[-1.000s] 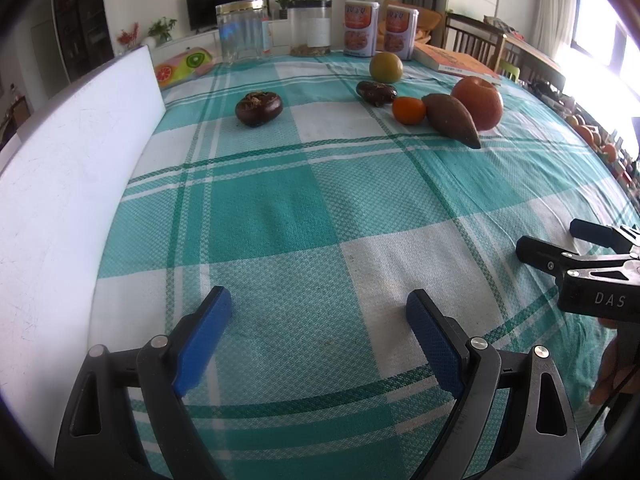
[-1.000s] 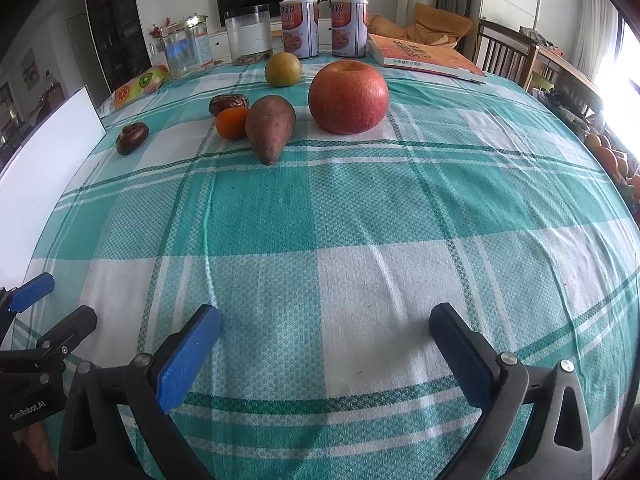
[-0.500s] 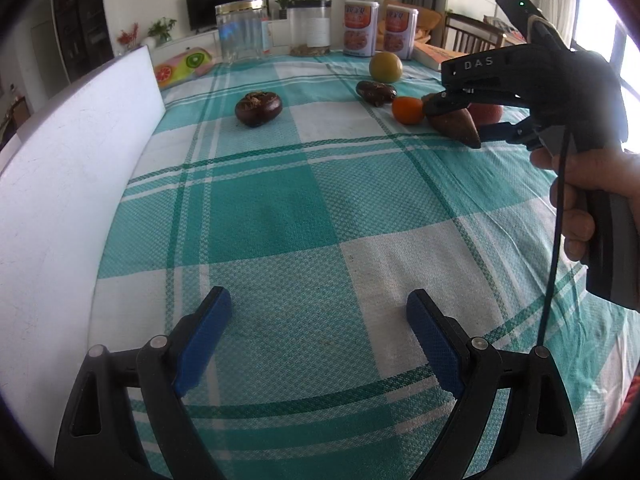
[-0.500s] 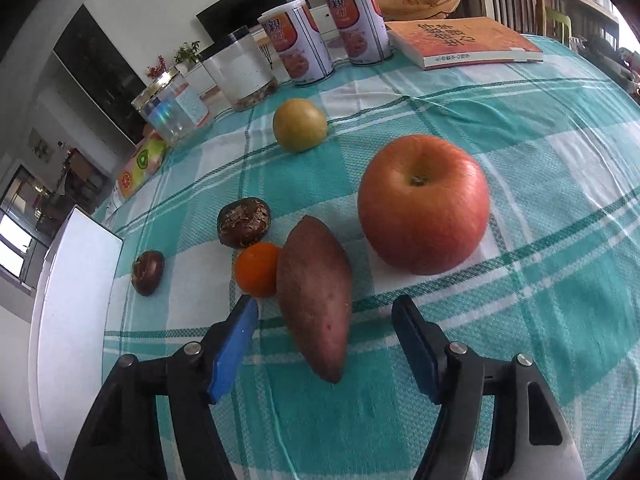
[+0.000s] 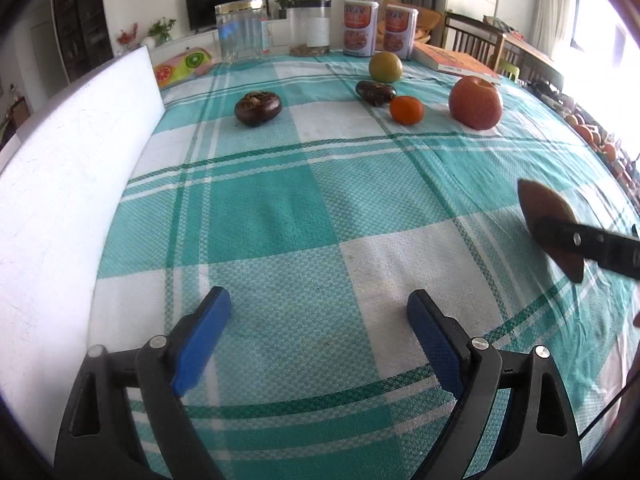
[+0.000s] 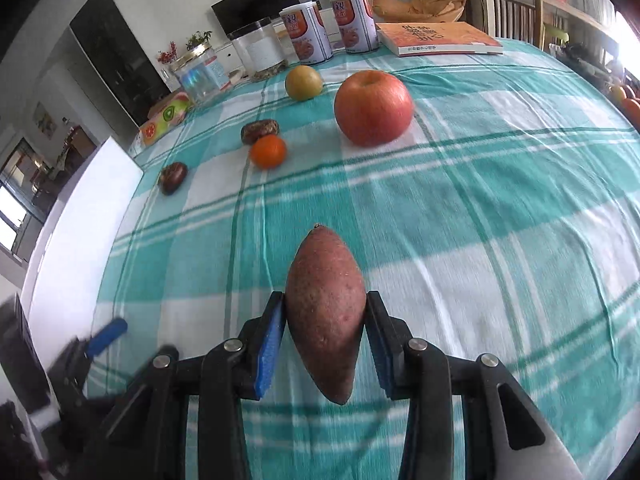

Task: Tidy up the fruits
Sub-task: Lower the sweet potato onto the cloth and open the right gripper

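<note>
Nearest, the right claw [image 6: 325, 340] is closing its blue pads on a reddish-brown tapered sweet potato [image 6: 325, 312], its underside hidden. Leftward, the left claw [image 5: 319, 320] gapes empty over the teal-checked counter [image 5: 280, 208]. Beyond sits a red apple [image 6: 373, 108].

Both views ride on hand-held grippers and look forward and steeply down along their 2 fingers onto the cloth [image 5: 256, 216]. The left view sits low and near the cloth, facing the table's far end, with the board [image 5: 68, 184] at 9 o'clock. The right view faces the same end, rolled slightly, its near field filled by the sweet potato [image 6: 325, 308] at 6 o'clock. Both share the apple [image 5: 475, 101], the orange [image 5: 406, 109], the cans [image 5: 360, 28] and the jars [image 5: 243, 29] around 12 o'clock. The right gripper [image 5: 592, 240] enters the left view at 3 o'clock; the left gripper [image 6: 106, 336] shows in the right view at 8 o'clock.
</note>
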Demonstrator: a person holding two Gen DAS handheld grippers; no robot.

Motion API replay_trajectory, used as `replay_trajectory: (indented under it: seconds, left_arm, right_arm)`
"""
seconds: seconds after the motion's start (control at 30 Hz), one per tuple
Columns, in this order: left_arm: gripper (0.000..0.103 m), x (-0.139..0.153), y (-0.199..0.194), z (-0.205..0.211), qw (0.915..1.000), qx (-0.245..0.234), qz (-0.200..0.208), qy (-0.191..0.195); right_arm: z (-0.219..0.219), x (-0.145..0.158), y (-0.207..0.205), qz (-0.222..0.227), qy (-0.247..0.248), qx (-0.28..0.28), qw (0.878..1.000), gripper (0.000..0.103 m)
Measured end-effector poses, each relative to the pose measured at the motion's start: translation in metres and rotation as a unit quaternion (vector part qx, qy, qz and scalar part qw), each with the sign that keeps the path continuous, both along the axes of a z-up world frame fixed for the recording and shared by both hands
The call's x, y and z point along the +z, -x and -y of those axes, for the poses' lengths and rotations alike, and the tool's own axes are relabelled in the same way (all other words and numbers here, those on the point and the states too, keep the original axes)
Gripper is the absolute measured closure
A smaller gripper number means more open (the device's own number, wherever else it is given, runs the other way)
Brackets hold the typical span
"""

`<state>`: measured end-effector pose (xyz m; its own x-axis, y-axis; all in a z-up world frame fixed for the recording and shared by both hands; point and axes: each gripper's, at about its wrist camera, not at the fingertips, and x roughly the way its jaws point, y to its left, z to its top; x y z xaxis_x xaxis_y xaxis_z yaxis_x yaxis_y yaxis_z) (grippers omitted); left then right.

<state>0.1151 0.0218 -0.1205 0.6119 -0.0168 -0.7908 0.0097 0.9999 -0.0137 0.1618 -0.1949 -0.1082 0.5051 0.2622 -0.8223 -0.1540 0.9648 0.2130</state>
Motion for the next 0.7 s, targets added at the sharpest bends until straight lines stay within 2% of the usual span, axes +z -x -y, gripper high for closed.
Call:
replay_trajectory:
  seconds: [0.1, 0.23, 0.27, 0.33, 0.43, 0.7]
  left_arm:
    - [0.012, 0.000, 0.000, 0.000, 1.0000, 0.000, 0.000, 0.000]
    - [0.012, 0.000, 0.000, 0.000, 1.0000, 0.000, 0.000, 0.000]
    - [0.012, 0.000, 0.000, 0.000, 1.0000, 0.000, 0.000, 0.000]
    - [0.012, 0.000, 0.000, 0.000, 1.0000, 0.000, 0.000, 0.000]
    - [0.011, 0.000, 0.000, 0.000, 1.0000, 0.000, 0.000, 0.000]
    - [0.011, 0.000, 0.000, 0.000, 1.0000, 0.000, 0.000, 0.000]
  right_arm:
    - [-0.005, -0.008, 0.024, 0.025, 0.023, 0.006, 0.999, 0.060]
    - [-0.015, -0.009, 0.034, 0.057, 0.055, 0.009, 0.997, 0.020]
    - [-0.016, -0.009, 0.035, 0.062, 0.064, 0.010, 0.996, 0.016]
    - [-0.018, -0.017, 0.033, 0.048, 0.077, 0.006, 0.996, 0.014]
    - [-0.019, -0.018, 0.031, 0.047, 0.080, 0.008, 0.996, 0.008]
    - [-0.024, -0.021, 0.030, 0.040, 0.093, 0.017, 0.995, 0.000]
